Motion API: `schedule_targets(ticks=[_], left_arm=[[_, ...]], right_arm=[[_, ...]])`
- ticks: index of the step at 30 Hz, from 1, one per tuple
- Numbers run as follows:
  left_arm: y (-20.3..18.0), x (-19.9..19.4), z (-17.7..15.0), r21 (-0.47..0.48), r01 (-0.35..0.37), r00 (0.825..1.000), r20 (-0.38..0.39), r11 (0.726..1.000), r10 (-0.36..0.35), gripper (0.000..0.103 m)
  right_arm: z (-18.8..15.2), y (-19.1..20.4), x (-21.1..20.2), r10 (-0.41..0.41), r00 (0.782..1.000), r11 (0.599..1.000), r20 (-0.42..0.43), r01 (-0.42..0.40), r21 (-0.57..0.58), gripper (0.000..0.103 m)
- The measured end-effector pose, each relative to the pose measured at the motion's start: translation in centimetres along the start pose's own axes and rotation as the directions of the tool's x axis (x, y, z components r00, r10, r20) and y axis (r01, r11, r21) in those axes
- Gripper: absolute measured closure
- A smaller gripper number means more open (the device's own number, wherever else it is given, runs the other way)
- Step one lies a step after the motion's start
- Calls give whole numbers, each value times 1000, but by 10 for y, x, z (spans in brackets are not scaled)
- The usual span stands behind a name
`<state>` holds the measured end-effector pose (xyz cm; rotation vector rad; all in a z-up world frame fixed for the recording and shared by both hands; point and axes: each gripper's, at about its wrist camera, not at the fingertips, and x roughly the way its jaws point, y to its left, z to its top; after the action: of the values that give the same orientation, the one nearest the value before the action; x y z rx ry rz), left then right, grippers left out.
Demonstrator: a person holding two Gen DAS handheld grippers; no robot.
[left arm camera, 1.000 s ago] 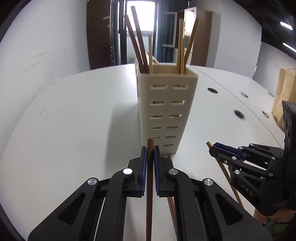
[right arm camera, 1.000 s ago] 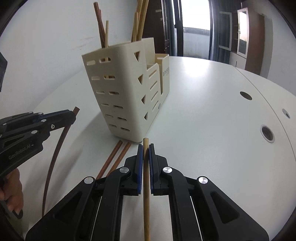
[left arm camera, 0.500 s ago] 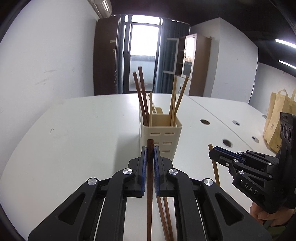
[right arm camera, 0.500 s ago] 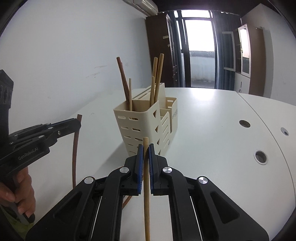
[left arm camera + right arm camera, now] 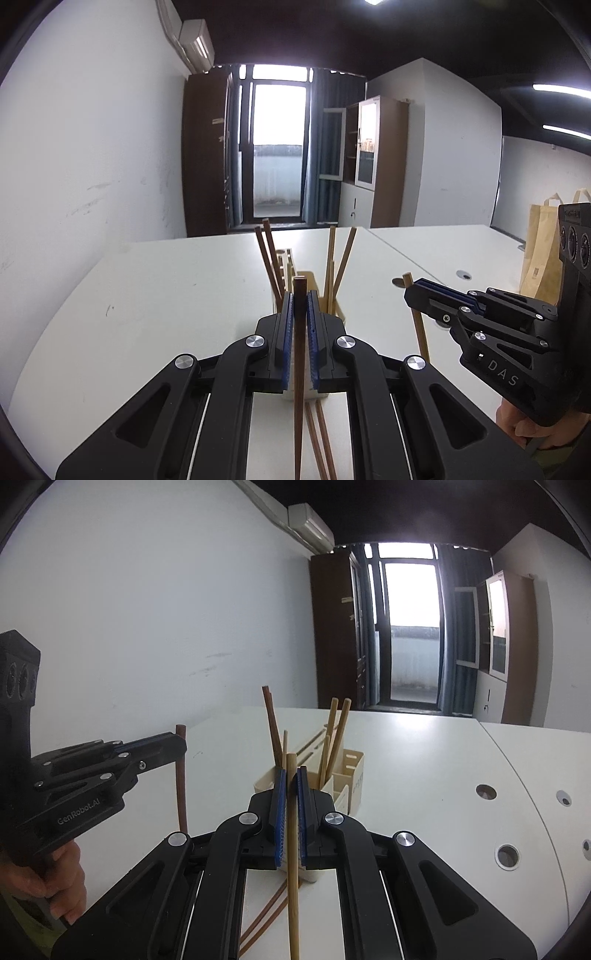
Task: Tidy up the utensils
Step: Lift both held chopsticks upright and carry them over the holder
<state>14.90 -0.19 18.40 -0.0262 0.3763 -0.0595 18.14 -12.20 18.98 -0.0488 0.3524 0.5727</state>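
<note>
My left gripper (image 5: 299,295) is shut on a dark brown chopstick (image 5: 299,369) that stands upright between the pads, above and in front of the cream utensil holder (image 5: 341,315). My right gripper (image 5: 291,771) is shut on a light bamboo chopstick (image 5: 293,867), also upright, over the same holder (image 5: 354,768). Several dark and light chopsticks stand in the holder. Each gripper shows in the other view: the right one (image 5: 408,293) at the right, the left one (image 5: 181,744) at the left. Two brown chopsticks (image 5: 319,439) lie on the table by the holder's near side.
The white table (image 5: 166,295) has round cable holes (image 5: 506,856) on its right part. A brown paper bag (image 5: 543,251) stands at the far right. A white wall runs along the left; a door and cabinets are at the back. A hand (image 5: 62,882) holds the left gripper's handle.
Both grippers have risen with their chopsticks and tipped up toward level. The holder now sits lower and smaller in both views, partly behind the fingers.
</note>
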Motion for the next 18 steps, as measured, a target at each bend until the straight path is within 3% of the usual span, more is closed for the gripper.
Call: schedule_targets(ticks=[12,18], left_arm=[[-7,7,15,4,0,997,75,1000,0,96],[-7,-2,30,-1,-11,984,180,1000,11,96]], right_arm=[[15,-14,14,43,996,998,80,-46,33,96],[30,-12,15,55,984,998,168,-60,25,96]])
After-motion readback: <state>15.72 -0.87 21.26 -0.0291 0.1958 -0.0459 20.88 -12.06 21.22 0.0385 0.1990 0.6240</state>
